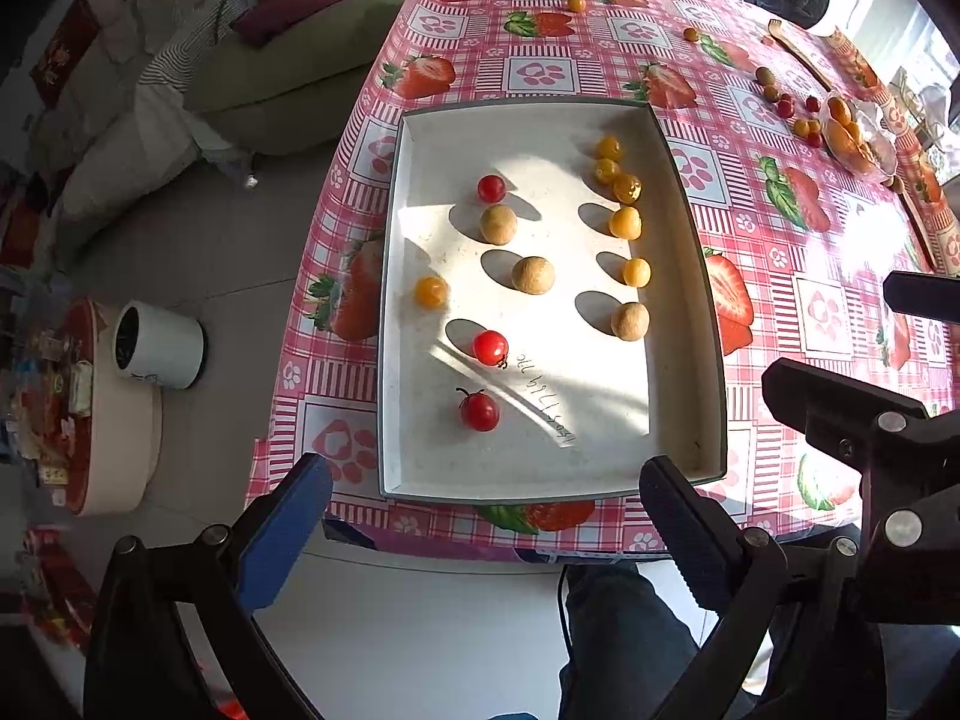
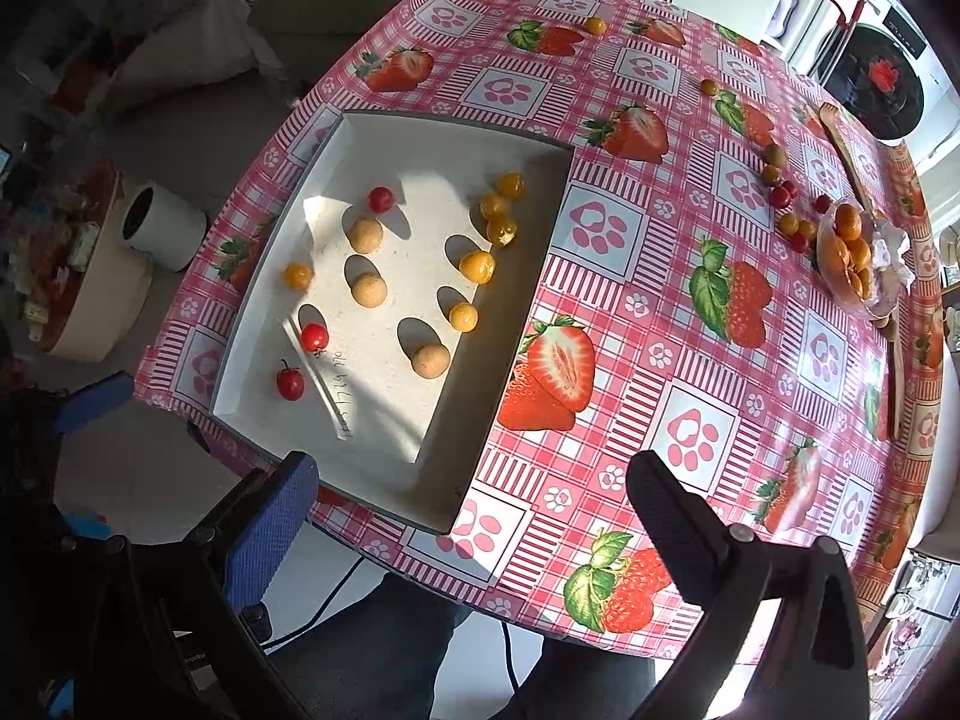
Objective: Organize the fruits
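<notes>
- Left hand-held gripper (image 1: 486, 507): spread wide, empty, poised off the near edge of the tray (image 1: 684, 276), probably for a clear view.
- Right hand-held gripper (image 2: 474, 501): likewise wide and empty, above the worktop (image 2: 648, 312) edge.
- In tray: red tomatoes (image 1: 490, 347), tan fruits (image 1: 532, 275), orange fruits (image 1: 625, 222) in rough columns, apparently sorted by kind.
- Far right: loose fruits (image 2: 780, 197) beside a clear bowl (image 2: 855, 258), seemingly awaiting sorting.

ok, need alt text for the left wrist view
A shallow white tray on a strawberry-print tablecloth holds three cherry tomatoes, three tan longans and six orange-yellow golden berries. The open left hand-held gripper hovers at its near edge; more fruit lies scattered far right.
</notes>
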The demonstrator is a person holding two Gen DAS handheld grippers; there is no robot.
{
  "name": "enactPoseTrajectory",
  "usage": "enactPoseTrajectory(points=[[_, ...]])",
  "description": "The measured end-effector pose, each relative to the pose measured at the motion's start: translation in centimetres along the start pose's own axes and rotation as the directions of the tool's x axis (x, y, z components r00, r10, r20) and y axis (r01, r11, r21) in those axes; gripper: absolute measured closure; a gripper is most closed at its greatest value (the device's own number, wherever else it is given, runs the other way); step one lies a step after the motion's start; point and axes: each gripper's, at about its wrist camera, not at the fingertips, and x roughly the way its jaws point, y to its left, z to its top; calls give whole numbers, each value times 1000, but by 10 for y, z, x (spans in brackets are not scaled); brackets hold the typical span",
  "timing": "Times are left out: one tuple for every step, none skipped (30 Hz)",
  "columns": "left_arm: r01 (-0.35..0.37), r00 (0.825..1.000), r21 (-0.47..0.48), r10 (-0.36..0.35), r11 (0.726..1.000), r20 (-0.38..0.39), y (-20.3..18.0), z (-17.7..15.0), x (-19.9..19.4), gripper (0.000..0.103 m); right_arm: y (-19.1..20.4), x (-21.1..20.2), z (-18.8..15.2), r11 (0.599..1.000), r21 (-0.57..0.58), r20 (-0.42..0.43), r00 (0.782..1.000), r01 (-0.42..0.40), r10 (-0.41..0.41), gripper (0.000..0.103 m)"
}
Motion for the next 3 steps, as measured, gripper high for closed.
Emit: enactPoseTrajectory(points=[[3, 1000, 2, -3, 1000, 8, -1, 1, -2, 0, 0, 0, 0, 1000, 1, 0, 1000, 0, 0, 0], [1, 1000, 6, -1, 1000, 11, -2, 2, -2, 0, -1, 0, 0, 1000, 3, 1, 1000, -1, 1, 0], [-3, 1000, 10, 3, 1000, 11, -2, 2, -3, 0, -1, 0, 0, 1000, 5, 1, 1000, -1, 1, 0]])
